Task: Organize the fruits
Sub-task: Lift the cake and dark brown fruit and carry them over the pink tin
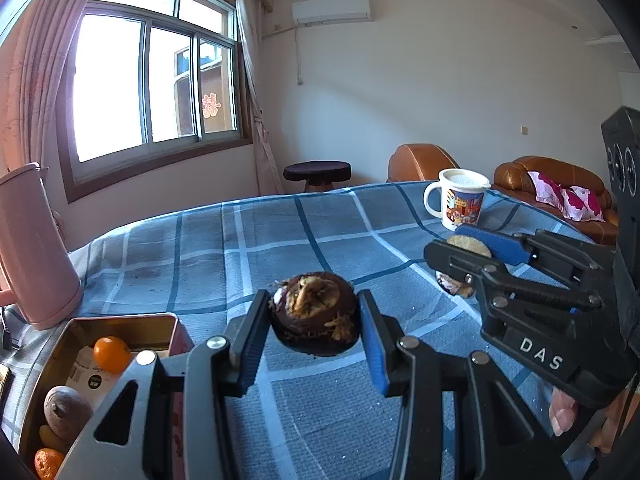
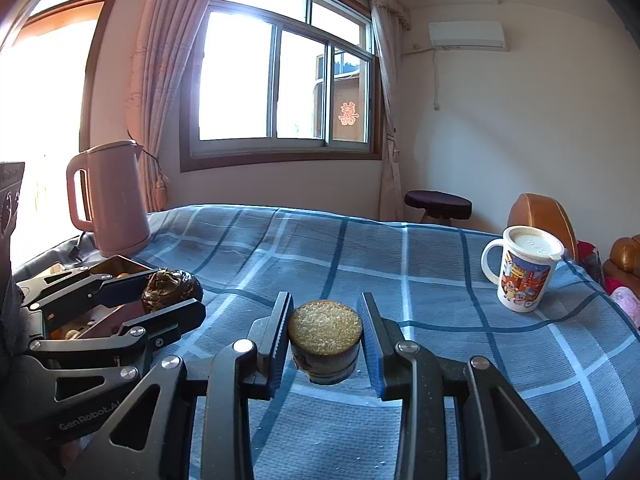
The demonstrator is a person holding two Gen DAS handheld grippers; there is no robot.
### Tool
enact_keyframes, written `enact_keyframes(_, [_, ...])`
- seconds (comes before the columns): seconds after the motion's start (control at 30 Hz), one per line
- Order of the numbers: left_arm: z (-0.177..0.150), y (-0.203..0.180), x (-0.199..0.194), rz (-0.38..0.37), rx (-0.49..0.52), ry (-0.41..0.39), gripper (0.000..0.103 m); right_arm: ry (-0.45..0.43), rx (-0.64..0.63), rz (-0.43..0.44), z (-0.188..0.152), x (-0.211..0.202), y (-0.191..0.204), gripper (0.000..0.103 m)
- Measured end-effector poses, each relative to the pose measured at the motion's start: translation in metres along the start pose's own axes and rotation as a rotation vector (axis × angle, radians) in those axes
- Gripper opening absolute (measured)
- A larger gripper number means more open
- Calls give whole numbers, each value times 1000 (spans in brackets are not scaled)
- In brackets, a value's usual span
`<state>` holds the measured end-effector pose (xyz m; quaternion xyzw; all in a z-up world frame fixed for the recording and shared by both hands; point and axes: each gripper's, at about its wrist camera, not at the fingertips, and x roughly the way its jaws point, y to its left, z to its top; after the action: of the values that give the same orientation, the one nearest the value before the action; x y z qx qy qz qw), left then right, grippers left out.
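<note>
Left tool (image 1: 314, 330) clamped dark, shrivelled fruit (image 1: 314, 312) above checked table (image 1: 280, 240), near tin box (image 1: 120, 324) holding tangerine (image 1: 112, 354). Fruit looked light, soft, crumbly; sides best hold. Right tool (image 2: 325, 338) gripped cut fruit half (image 2: 325, 336), seemingly firmer, by rind.

Pink electric kettle (image 2: 106, 200) stands at the far left edge of the blue checked tablecloth (image 2: 360, 252). Lidded cartoon-print mug (image 2: 524, 268) (handle facing left) stands far right, upright.
</note>
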<state>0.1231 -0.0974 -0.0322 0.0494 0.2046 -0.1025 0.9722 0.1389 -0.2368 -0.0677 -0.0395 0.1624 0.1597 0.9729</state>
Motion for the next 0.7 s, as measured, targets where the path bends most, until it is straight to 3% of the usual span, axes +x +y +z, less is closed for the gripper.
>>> enact_keyframes(0.7, [-2, 25, -34, 23, -19, -47, 45, -33, -36, 69, 10, -13, 36, 35])
